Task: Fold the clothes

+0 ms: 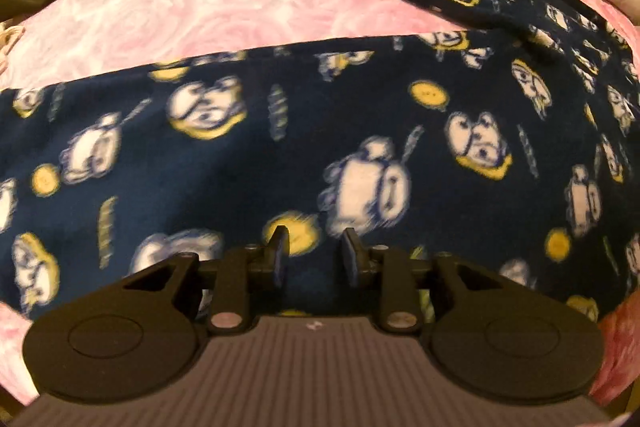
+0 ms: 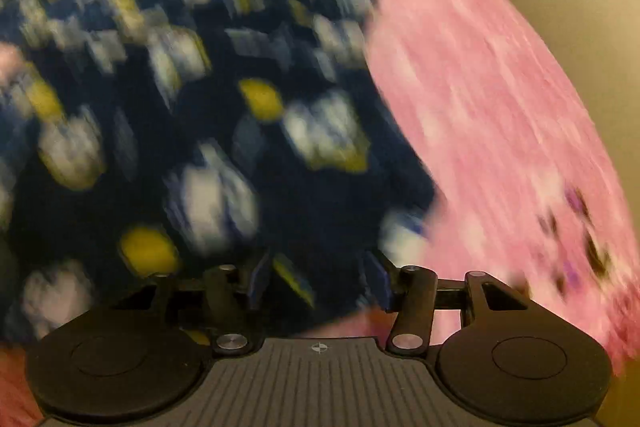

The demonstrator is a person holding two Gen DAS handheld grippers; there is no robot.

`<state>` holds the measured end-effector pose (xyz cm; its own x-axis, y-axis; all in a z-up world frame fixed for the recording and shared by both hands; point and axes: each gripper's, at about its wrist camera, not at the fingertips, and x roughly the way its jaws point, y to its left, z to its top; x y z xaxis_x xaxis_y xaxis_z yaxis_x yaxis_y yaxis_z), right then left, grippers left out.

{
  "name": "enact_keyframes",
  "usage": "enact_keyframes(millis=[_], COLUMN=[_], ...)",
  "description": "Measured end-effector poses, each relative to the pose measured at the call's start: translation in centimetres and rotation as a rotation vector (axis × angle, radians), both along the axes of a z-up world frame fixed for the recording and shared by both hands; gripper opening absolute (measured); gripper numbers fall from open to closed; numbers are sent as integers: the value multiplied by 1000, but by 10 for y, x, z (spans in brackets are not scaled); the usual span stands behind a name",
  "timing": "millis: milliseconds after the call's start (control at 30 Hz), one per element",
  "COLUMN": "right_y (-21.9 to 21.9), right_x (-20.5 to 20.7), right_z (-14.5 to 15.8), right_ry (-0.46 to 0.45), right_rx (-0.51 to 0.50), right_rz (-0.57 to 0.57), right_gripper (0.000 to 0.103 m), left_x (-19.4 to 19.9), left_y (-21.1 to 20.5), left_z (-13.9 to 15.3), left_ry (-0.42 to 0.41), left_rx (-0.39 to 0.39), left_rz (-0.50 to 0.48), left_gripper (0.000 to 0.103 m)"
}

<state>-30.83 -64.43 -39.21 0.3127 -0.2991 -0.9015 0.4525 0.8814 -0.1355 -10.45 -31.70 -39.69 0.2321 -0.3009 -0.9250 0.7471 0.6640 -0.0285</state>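
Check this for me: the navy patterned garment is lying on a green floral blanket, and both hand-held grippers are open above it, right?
Not quite: the blanket is pink floral, not green, as the left wrist view shows clearly. The rest stands: the navy patterned garment lies on it, and the left hand-held gripper and the right hand-held gripper both have their jaws apart over the fabric.
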Motion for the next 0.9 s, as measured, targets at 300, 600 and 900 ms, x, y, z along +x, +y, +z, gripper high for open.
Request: enact_keyframes(millis=[300,600,900], right_y=[63,101,95], right_x=[25,24,9], right_z=[20,14,16], right_ry=[-93,-50,-93], right_rx=[72,145,250], right_rz=[-19,-132,-273], right_gripper=[51,51,51], left_x=[91,177,188], left_y=[114,249,285], left_z=[15,42,4], left_ry=[-144,-171,99], left_rx=[7,-26,-253], left_rz=[215,626,933], left_gripper=[26,20,40])
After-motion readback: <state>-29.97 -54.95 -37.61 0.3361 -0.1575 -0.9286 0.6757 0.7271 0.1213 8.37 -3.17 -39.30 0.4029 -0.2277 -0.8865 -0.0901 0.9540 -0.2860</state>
